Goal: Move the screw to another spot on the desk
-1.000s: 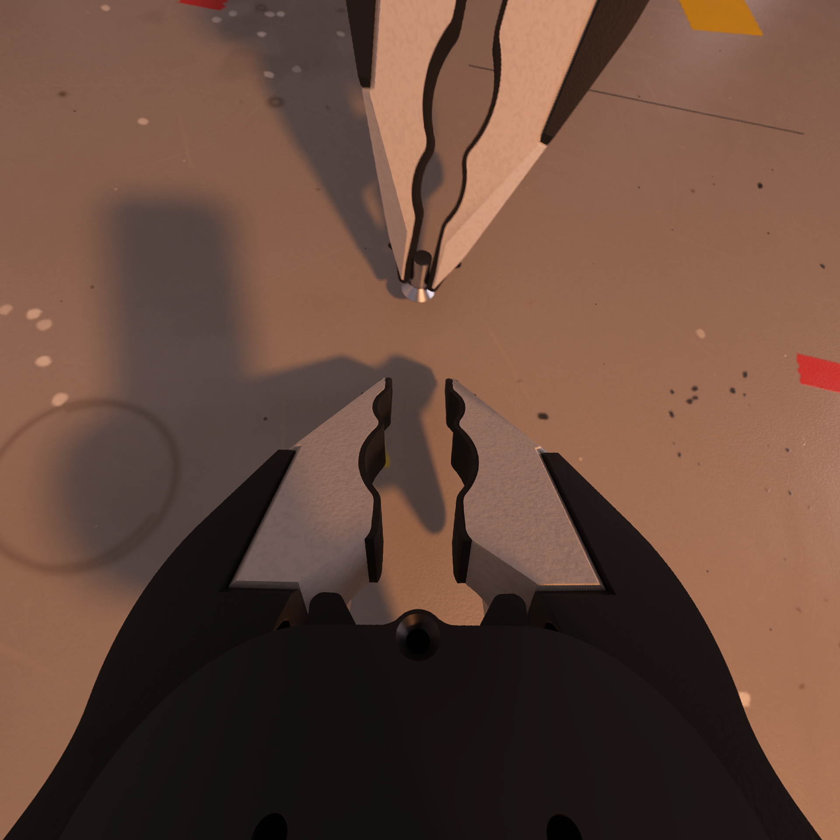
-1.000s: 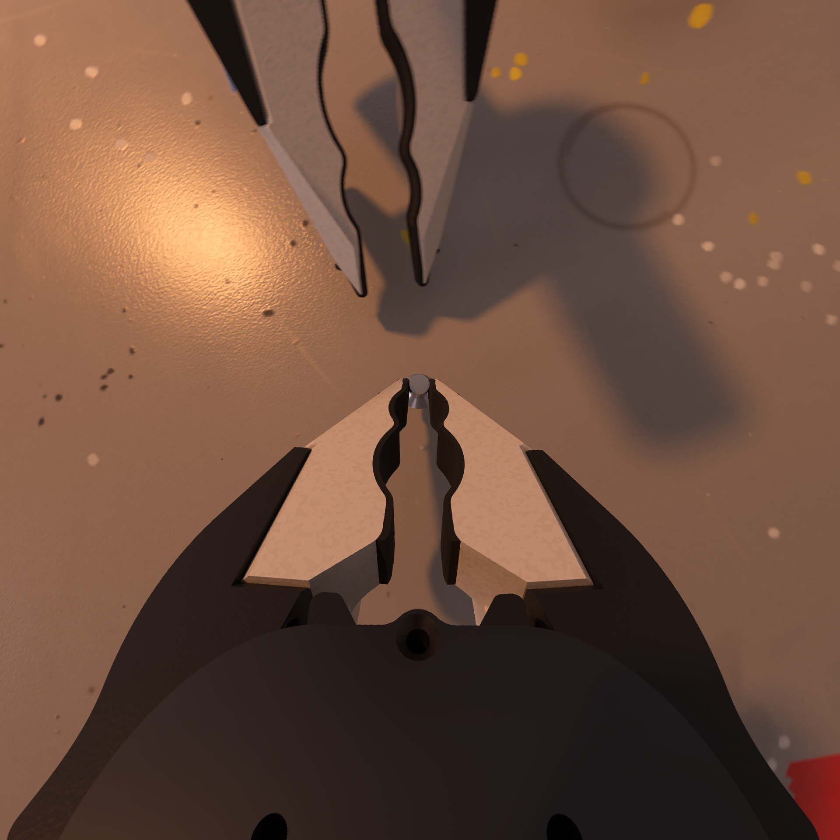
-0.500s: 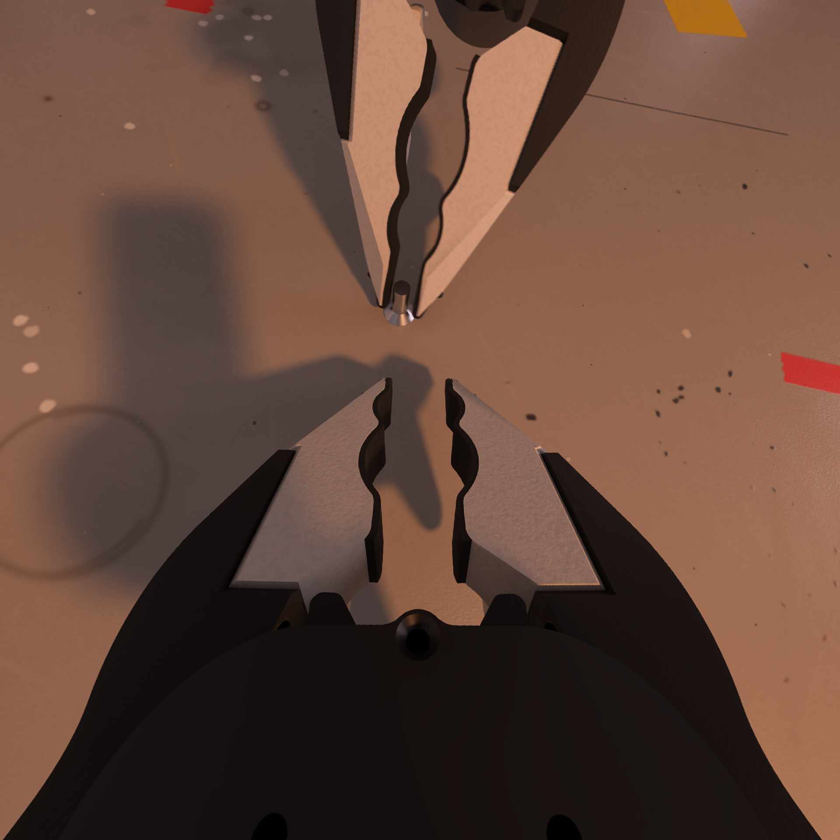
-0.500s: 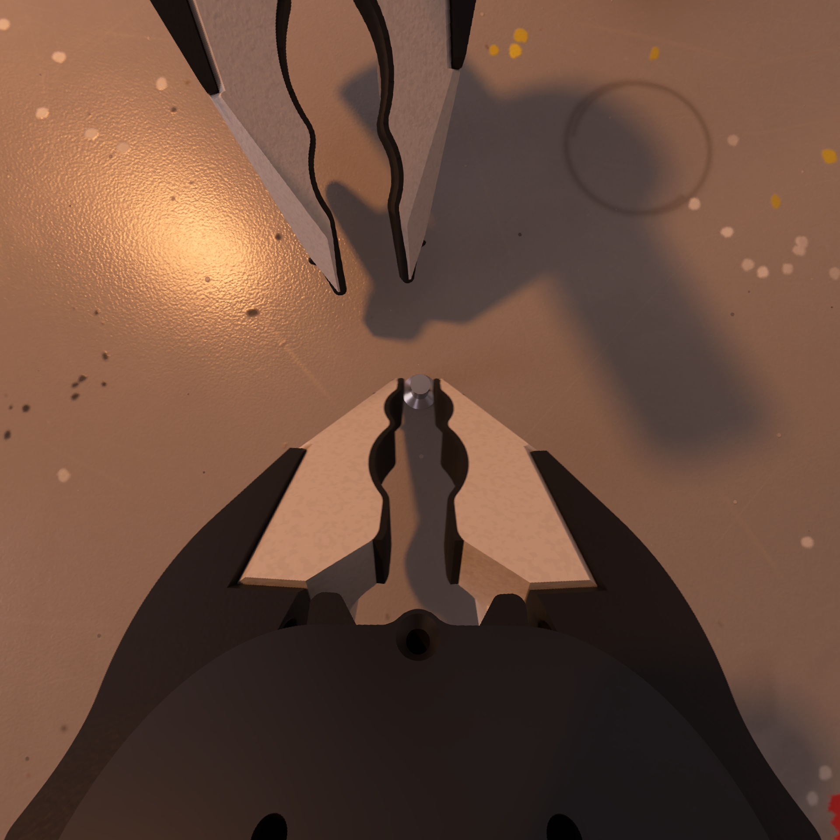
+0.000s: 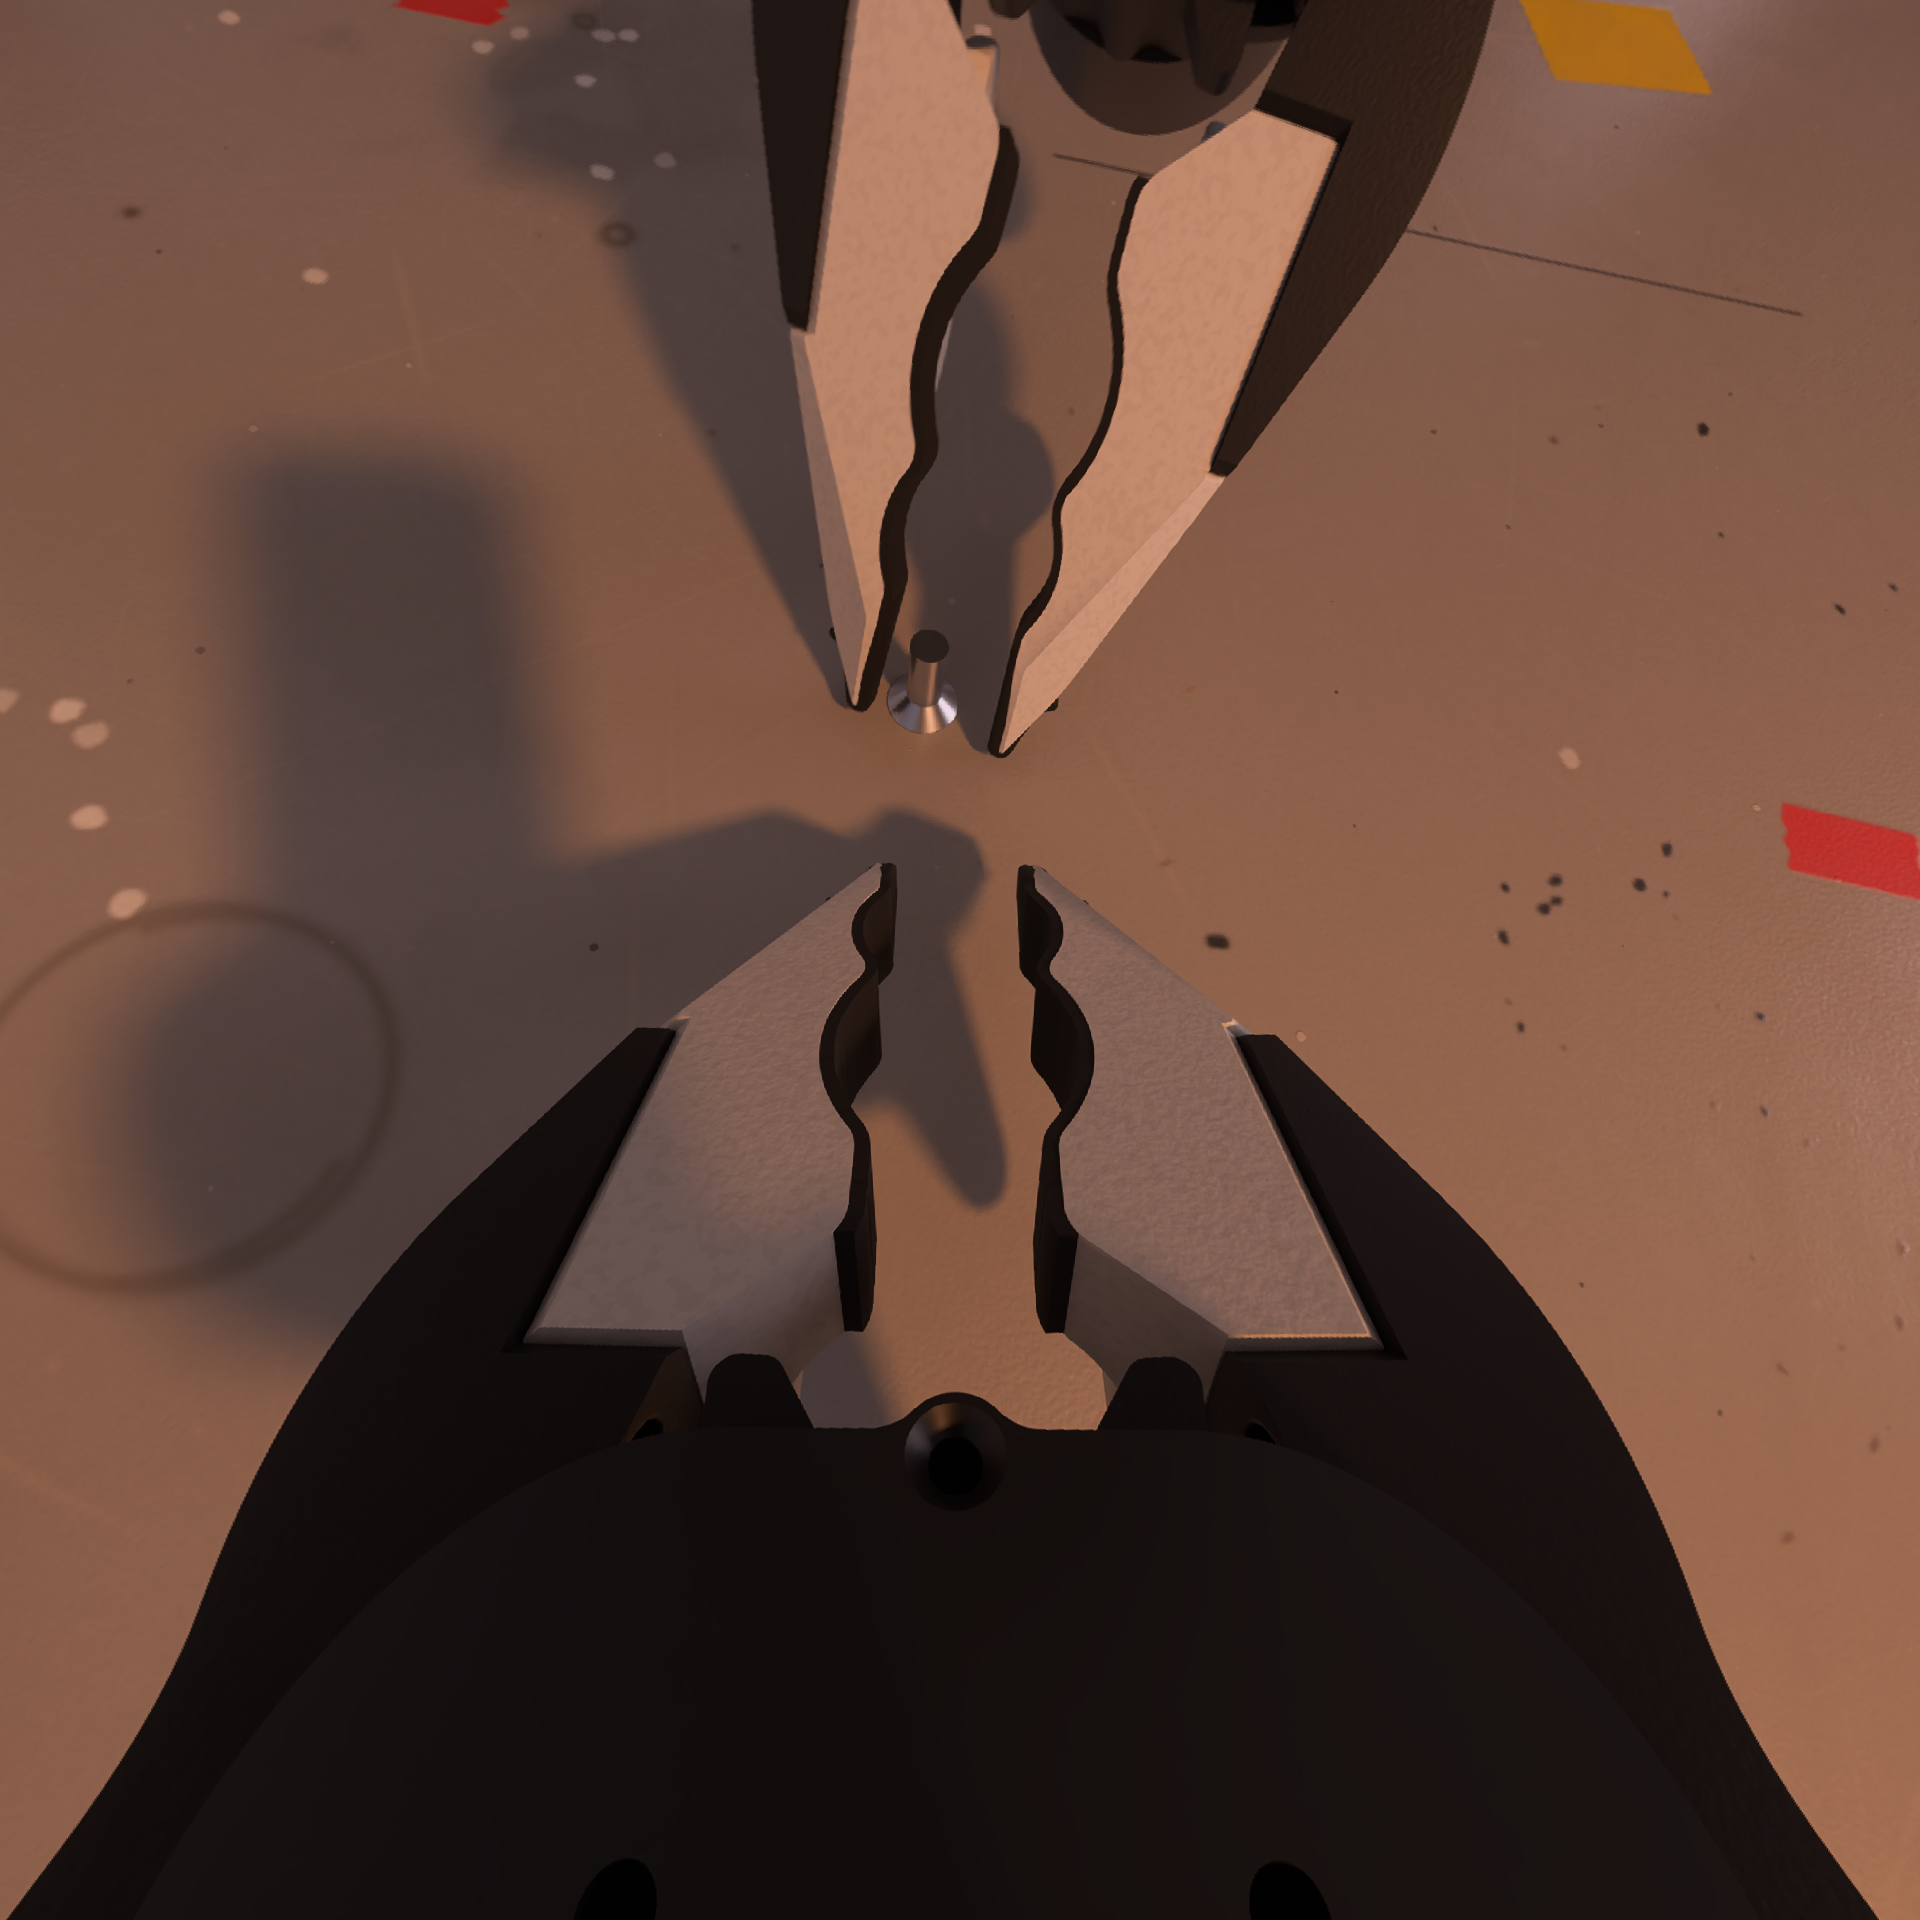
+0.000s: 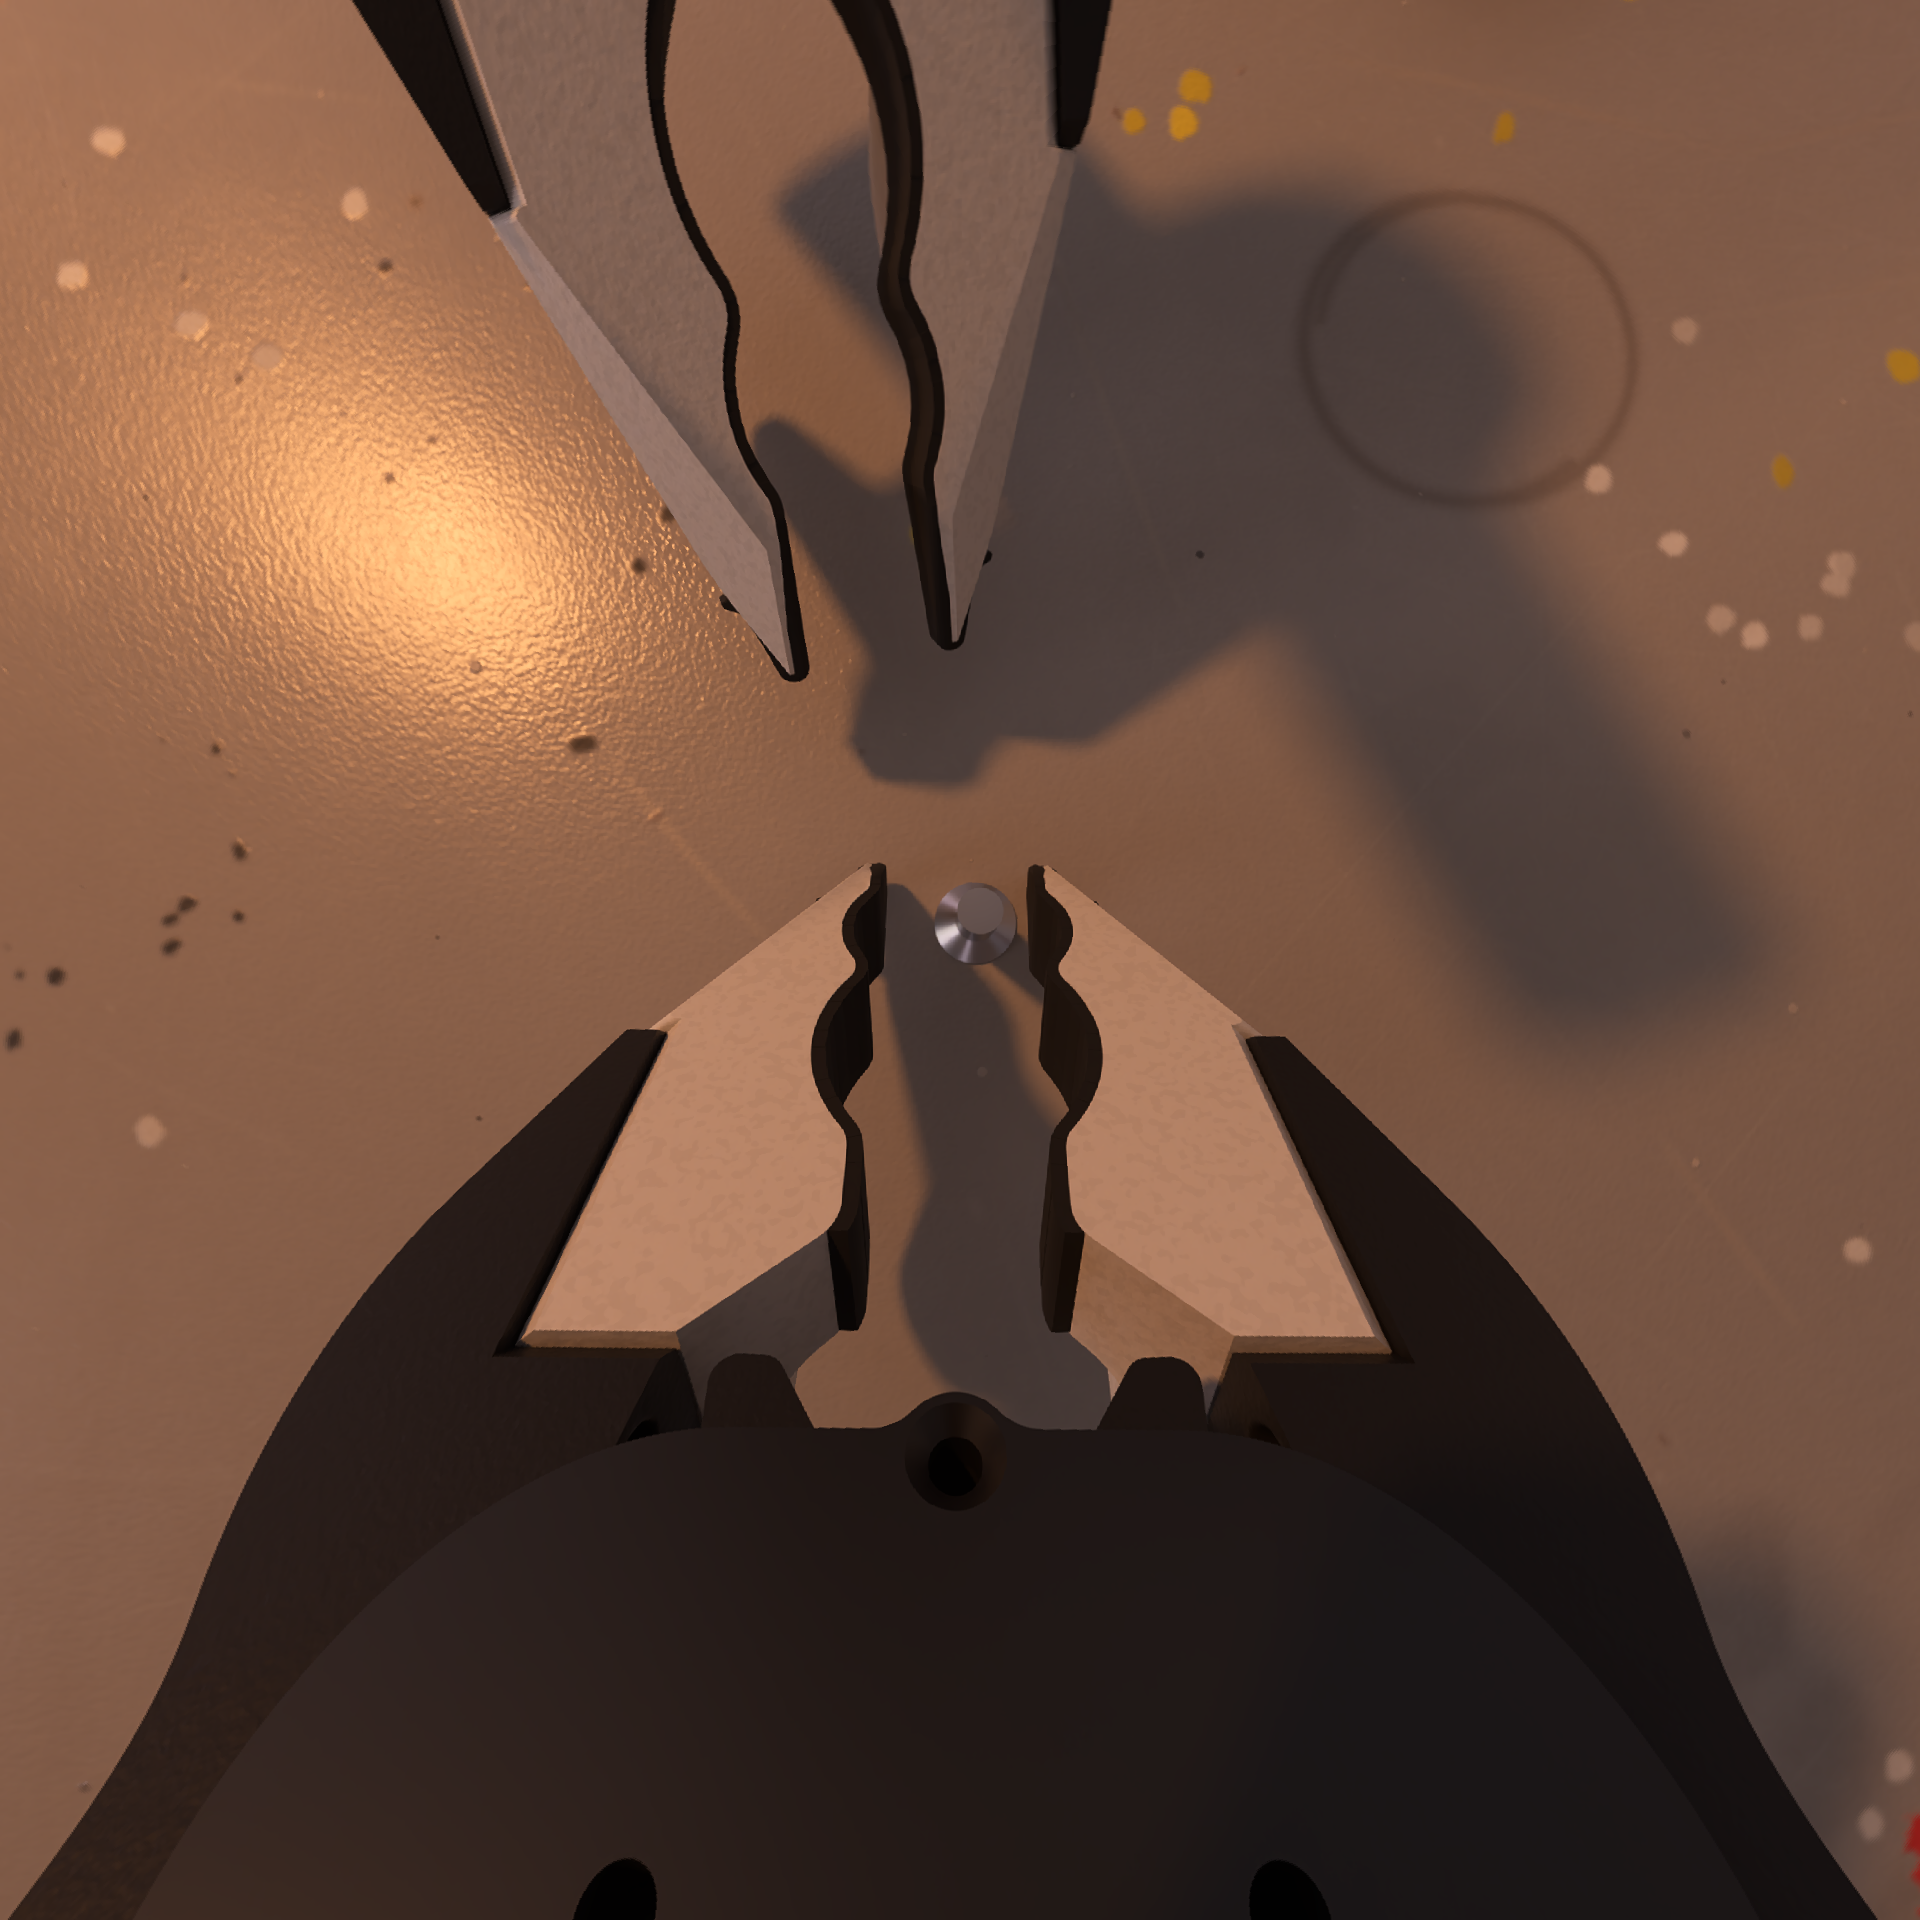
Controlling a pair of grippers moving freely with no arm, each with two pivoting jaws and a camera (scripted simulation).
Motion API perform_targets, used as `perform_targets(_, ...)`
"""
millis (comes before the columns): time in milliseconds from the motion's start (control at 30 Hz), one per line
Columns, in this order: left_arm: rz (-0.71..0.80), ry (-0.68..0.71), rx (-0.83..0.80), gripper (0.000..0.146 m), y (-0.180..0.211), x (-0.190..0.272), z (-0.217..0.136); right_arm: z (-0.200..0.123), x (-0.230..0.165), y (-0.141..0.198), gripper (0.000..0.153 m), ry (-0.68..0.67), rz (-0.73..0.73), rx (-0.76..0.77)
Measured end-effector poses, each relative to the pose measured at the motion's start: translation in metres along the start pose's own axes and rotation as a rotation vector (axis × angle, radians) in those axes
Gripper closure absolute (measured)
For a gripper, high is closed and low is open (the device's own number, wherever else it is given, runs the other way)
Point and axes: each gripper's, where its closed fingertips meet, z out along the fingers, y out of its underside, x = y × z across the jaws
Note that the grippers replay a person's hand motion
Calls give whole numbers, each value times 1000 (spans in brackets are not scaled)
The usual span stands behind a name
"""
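Right tool (image 6: 956, 883) parted around upright screw (image 6: 974, 923); contact unclear.

Your right gripper (image 6: 956, 883) has gone from clamped on the screw (image 6: 974, 923) to spread apart, with clear gaps either side of it. The screw now stands free, head down on the desk (image 6: 312, 727), shank upright between the separated fingertips (image 5: 1023, 696).
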Motion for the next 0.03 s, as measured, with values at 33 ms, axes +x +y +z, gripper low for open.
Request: perform_targets(33, -3, -1, 3, 123, 0, 0, -1, -2, 0, -1, 126, 6, 19, 4)
